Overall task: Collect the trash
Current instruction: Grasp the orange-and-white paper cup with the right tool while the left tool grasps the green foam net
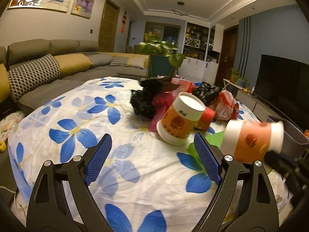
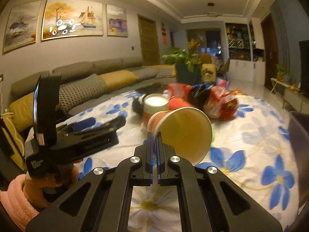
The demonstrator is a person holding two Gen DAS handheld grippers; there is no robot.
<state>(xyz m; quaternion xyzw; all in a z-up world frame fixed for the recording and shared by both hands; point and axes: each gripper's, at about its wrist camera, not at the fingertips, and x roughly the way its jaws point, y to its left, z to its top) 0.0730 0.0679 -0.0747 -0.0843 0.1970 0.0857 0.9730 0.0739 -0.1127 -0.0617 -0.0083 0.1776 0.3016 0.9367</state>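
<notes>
Over blue-flowered white cloth [image 2: 251,135], my right gripper [image 2: 154,141] pinches an orange-and-white paper cup [image 2: 181,131] sideways, mouth lower right; left gripper [image 1: 152,150] gapes.

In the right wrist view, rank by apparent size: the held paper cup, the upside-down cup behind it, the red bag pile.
1. held paper cup, though it is nearest the camera, so this is unsure.
2. red bag pile.
3. upside-down cup, partly hidden.
</notes>
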